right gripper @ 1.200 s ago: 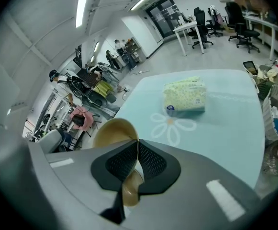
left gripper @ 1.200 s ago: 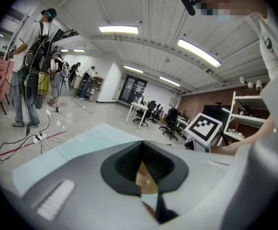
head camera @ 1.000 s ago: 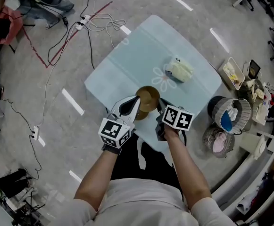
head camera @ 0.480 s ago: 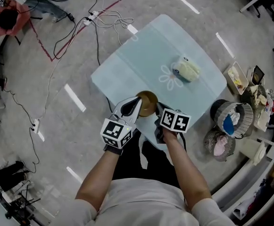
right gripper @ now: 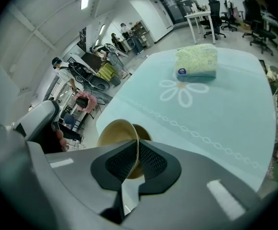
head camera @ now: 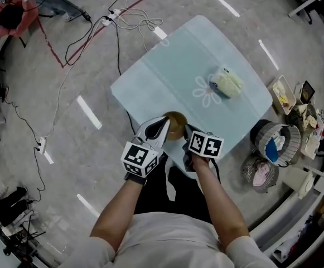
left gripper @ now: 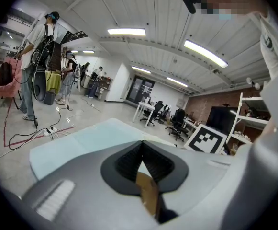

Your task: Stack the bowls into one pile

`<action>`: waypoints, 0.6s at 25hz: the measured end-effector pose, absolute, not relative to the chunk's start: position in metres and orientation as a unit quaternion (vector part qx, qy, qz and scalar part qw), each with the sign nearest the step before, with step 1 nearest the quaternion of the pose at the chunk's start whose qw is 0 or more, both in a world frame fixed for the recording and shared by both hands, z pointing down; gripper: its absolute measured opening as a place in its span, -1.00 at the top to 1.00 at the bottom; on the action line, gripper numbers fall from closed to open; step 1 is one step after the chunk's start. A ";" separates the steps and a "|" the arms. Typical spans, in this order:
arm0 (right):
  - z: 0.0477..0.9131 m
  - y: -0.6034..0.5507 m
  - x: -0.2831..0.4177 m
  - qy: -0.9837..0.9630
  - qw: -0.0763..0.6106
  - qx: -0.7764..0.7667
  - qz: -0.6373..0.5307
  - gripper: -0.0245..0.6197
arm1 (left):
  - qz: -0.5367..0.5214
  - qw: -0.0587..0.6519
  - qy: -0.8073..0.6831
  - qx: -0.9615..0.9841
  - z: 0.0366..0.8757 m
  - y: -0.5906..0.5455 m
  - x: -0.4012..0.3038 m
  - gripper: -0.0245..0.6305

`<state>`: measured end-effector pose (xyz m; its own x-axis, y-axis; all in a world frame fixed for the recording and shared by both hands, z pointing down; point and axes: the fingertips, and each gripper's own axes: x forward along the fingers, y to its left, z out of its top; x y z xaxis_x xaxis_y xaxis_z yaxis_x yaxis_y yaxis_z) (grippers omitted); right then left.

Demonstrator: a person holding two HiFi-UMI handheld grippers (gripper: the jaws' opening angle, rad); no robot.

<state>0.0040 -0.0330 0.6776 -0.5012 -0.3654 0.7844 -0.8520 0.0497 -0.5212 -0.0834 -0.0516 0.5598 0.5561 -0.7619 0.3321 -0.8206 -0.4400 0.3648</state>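
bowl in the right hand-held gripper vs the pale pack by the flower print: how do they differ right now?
The bowl is brown and round; the pack is pale yellow and blocky. The bowl is at the near edge of the light blue table cover; the pack lies farther out, beside the flower print. The right hand-held gripper is clamped on the bowl's rim; nothing touches the pack. Both are over the same cover.

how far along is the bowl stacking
Looks done: no loose bowl lies on the table, only a tissue pack. In hand: left tool and right tool both pinch rims of the brown bowls, apparently nested, at the near edge. Left: release.
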 end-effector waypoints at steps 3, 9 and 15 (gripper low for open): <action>0.685 -0.032 0.004 -0.686 0.241 0.444 0.524 0.85 | 0.059 0.249 -0.467 0.847 0.563 -0.052 -0.083 0.91; 0.691 -0.033 0.004 -0.699 0.275 0.441 0.491 0.85 | 0.061 0.252 -0.466 0.846 0.566 -0.055 -0.085 0.91; 0.690 -0.034 0.008 -0.705 0.306 0.445 0.461 0.84 | 0.065 0.255 -0.461 0.847 0.568 -0.055 -0.085 0.91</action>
